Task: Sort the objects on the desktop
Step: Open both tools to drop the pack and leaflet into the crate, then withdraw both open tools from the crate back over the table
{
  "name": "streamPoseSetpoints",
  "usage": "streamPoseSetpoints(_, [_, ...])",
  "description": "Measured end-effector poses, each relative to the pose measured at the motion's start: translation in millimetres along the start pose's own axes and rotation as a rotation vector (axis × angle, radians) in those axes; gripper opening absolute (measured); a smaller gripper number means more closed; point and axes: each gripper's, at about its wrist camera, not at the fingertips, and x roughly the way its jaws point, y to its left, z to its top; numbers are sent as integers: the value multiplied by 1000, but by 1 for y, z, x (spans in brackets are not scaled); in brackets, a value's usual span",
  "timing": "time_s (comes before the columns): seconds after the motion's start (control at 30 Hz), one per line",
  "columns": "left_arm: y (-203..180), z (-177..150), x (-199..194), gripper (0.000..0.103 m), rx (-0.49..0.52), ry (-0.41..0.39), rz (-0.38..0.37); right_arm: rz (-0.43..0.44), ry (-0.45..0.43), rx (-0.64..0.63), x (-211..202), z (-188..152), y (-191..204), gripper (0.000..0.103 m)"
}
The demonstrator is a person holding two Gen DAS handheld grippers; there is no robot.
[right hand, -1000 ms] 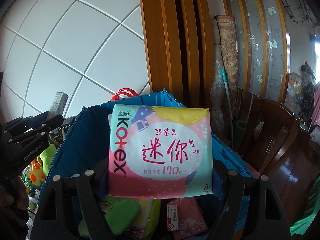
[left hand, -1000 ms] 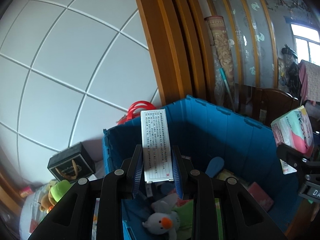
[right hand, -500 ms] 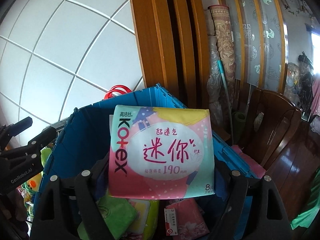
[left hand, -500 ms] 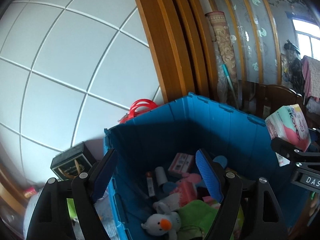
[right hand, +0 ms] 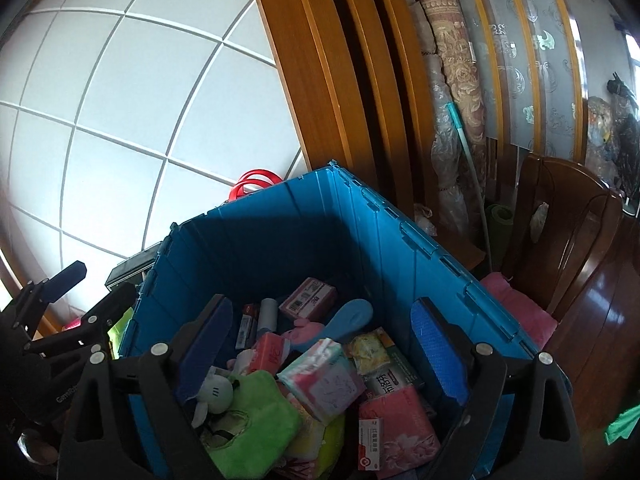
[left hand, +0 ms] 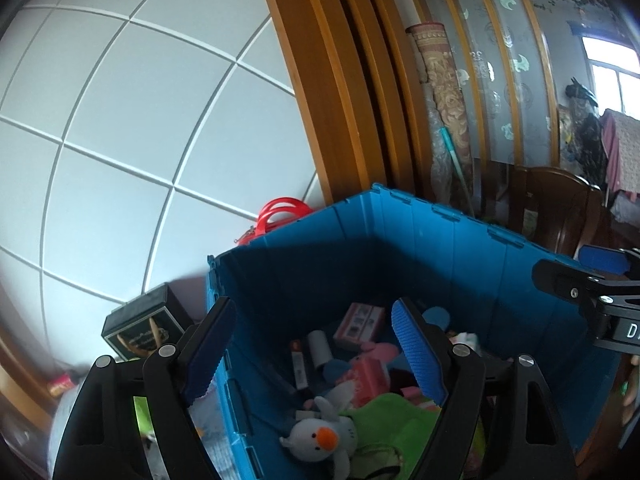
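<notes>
The right gripper [right hand: 324, 344] is opening, empty, over the blue crate [right hand: 280, 240]; the left gripper [left hand: 316, 344] is held wide, empty.

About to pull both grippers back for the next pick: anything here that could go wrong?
1. The pastel pack lies tilted on the heap in the blue crate; it may slide.
2. The right gripper, jaws opening, hangs low over the contents; it might snag the green plush.
3. The left gripper straddles the crate's near wall and could clip it.
</notes>
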Motion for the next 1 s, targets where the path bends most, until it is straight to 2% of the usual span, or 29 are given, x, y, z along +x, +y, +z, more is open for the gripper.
streamPoseSetpoints(0.33, [18, -12, -18, 81, -33, -4, 23, 39, -19, -23, -9, -20, 22, 92])
streamPoseSetpoints(0.6, [42, -35, -39, 81, -73, -13, 42, 76, -106, -75, -34, -38, 50, 92])
streamPoseSetpoints(0.8, [73, -62, -53, 81, -110, -7, 54, 96, -137, -135, -48, -49, 92, 92])
streamPoseSetpoints(1.0, [126, -103, -72, 81, -168, -1, 77, 148, -129, -181, -55, -67, 147, 92])
